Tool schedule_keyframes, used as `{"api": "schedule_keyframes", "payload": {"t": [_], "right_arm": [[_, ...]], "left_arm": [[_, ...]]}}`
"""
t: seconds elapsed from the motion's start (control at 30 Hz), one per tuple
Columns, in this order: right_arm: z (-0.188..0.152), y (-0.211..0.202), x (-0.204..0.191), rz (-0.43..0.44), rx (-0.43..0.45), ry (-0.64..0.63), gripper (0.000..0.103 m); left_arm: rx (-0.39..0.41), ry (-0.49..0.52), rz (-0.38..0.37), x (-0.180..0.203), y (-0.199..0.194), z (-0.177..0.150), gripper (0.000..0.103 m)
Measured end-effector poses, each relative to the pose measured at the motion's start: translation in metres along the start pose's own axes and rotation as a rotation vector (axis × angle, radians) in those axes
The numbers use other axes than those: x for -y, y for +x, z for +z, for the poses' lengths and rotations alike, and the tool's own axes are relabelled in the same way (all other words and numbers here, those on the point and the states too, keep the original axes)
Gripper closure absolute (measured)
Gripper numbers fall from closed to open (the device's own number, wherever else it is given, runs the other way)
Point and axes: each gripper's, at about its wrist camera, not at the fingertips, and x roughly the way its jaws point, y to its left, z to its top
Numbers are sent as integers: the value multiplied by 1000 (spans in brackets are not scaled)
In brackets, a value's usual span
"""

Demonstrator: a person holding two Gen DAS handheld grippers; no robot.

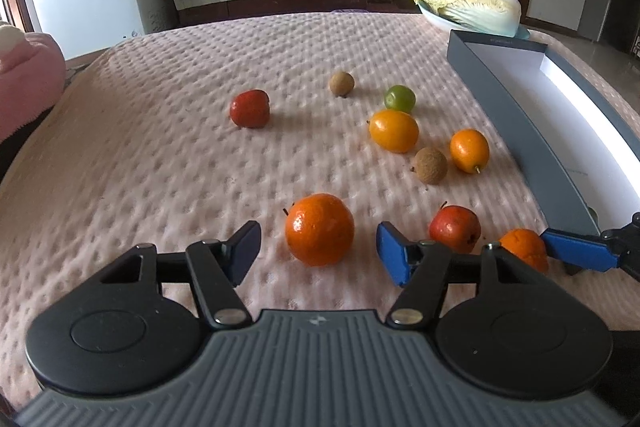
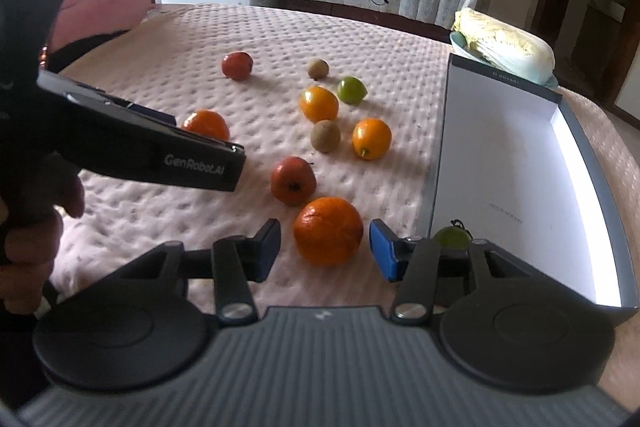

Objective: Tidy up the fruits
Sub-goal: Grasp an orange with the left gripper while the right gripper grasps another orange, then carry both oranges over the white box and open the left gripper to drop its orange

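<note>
Two oranges lie nearest the cameras on a pink quilted surface (image 1: 160, 131). The left orange (image 1: 319, 229) sits between the fingers of the left gripper (image 1: 318, 251), which stand spread with a clear gap on either side of the fruit. The right orange (image 2: 328, 231) lies between the fingers of the right gripper (image 2: 325, 247); these are also parted, closer to the fruit but with slivers of cloth visible at both sides, so nothing is pinched. Just beyond the right orange rests a red fruit (image 2: 293, 180), and farther on a loose cluster: two yellow-orange kumquats (image 2: 319, 103), two brown longans (image 2: 325, 135), a green fruit (image 2: 351, 90), and a second red fruit (image 2: 237, 65) off by itself. To the right stands an open grey box (image 2: 500, 163) with a white inside, holding one green fruit (image 2: 451, 239) near its close corner. Behind the box a napa cabbage (image 2: 506, 47) lies on a plate.
</note>
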Motion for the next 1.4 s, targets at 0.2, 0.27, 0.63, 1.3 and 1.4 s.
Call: {"api": "schedule_keyframes", "payload": {"t": [0.2,0.27,0.63,1.3,1.4], "right_arm": [[0,4,-7,-12,-4,-55,59],[1,4,-7,-17,-8,-58,61],[2,3,-6,5,-10,-29,64],[17,-35,23,80,154,109,64],[18,-41,33,73,175,136,64]], "left_arm": [[-12,-3,-5,0,9,2,37],[-11,-6,-11,0,11,2,40],[6,10,-36,4,10,3,61],[65,-27,-21,-1,-15,12,62],[98,-10,-32,6,-24,19,62]]}}
